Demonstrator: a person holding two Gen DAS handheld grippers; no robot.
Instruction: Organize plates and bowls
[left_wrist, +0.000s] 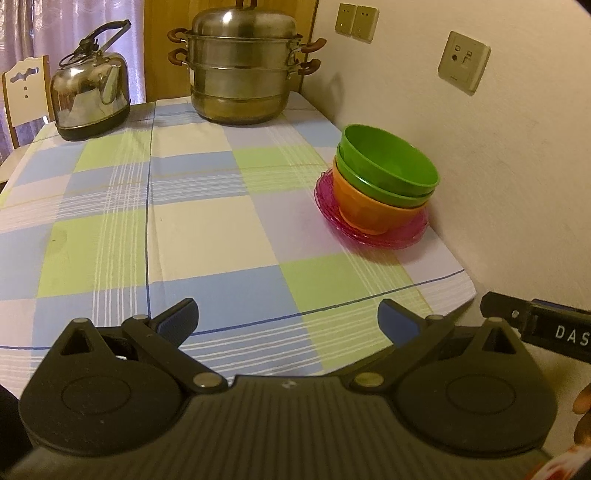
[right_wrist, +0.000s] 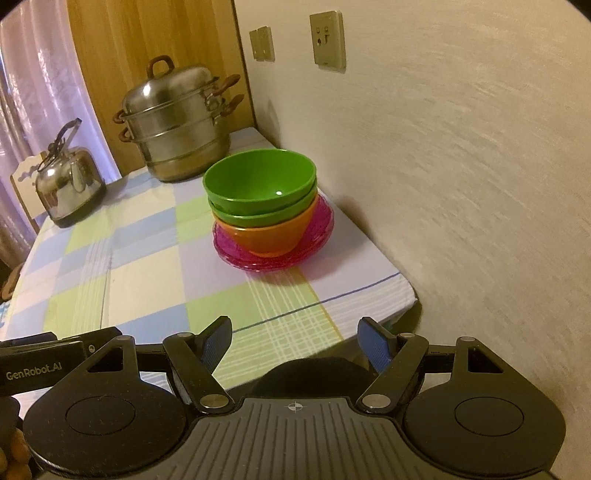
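Two nested green plastic bowls (right_wrist: 260, 188) sat inside an orange plastic bowl (right_wrist: 273, 238), all resting on stacked translucent pink plates (right_wrist: 317, 236). The stack stood at the worktop's (left_wrist: 207, 236) wall-side edge, at 1 o'clock in the left wrist view and 12 o'clock in the right. Left tool (left_wrist: 288, 321) and right tool (right_wrist: 295, 345) hovered at the near edge, fingers apart, holding nothing. Steel steamer pot (left_wrist: 240, 70) at 12 o'clock, steel kettle (left_wrist: 90, 88) at 10 o'clock, left view.
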